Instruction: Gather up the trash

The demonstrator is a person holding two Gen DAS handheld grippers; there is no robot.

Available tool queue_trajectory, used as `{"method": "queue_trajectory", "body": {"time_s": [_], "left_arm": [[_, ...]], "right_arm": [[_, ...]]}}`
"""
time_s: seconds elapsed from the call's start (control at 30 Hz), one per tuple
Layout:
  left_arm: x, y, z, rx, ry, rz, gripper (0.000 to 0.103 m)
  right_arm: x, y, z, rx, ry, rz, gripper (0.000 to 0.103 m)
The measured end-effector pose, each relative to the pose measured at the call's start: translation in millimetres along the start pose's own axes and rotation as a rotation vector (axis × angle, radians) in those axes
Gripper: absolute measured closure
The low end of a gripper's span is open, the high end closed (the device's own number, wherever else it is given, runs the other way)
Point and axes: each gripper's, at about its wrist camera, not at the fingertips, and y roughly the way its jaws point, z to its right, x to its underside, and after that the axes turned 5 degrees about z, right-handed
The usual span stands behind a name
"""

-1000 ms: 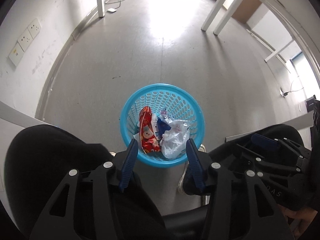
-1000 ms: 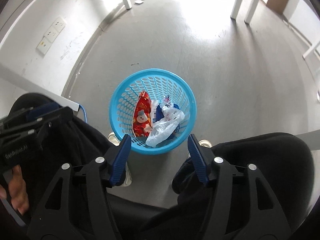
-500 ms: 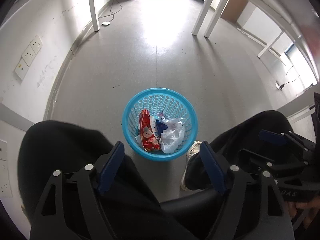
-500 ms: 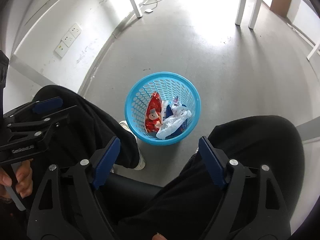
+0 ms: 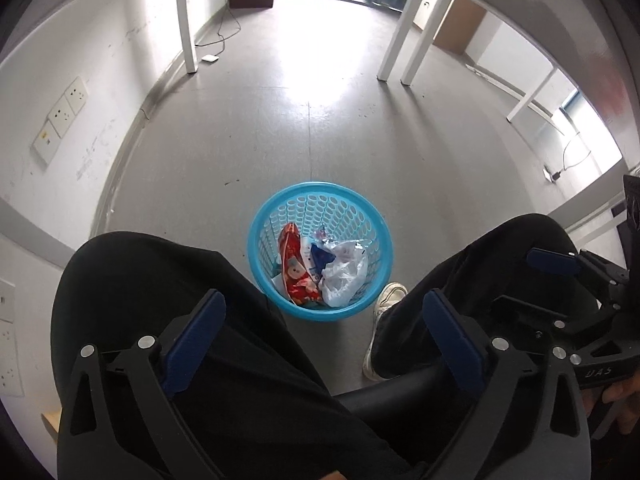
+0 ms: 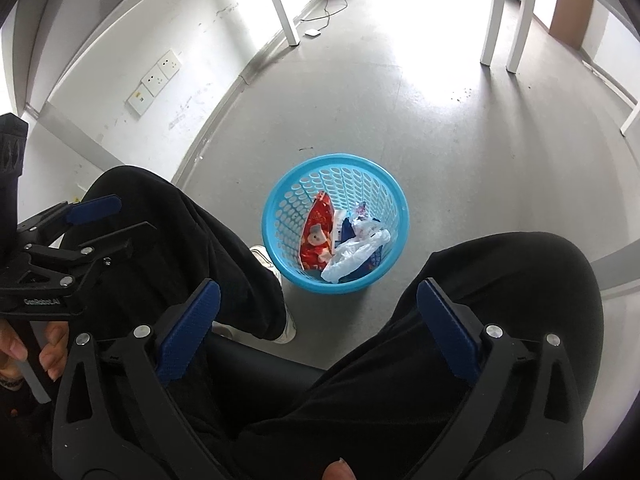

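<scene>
Floor basket smaller; both grippers opened wider, raised.

The left gripper is hanging above the person's lap with its blue-padded fingers spread wide and nothing between them. The right gripper is hanging beside it at about the same height, its fingers likewise spread wide and gripping nothing. Each gripper is showing at the edge of the other's view, with the person's left hand and right hand wrapping the handles.
</scene>
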Motion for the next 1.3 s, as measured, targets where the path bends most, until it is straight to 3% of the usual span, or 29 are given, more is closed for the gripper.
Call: {"method": "queue_trajectory", "body": {"time_s": [0.17,0.53,1.3], "left_arm": [[-2,6,-1,0.002,0.012,-0.019,0.006],[-2,3,3,-0.012,0.041,0.023,0.006],[-5,11,-4,0.014,0.016,-0.036,0.006]], "right_arm": [[-2,3,2,-0.012,0.018,-0.006,0.009],[-5,6,2,-0.010,0.021,-0.016,0.009],[-5,14,8,-0.015,0.049,-0.028,0.009]]}}
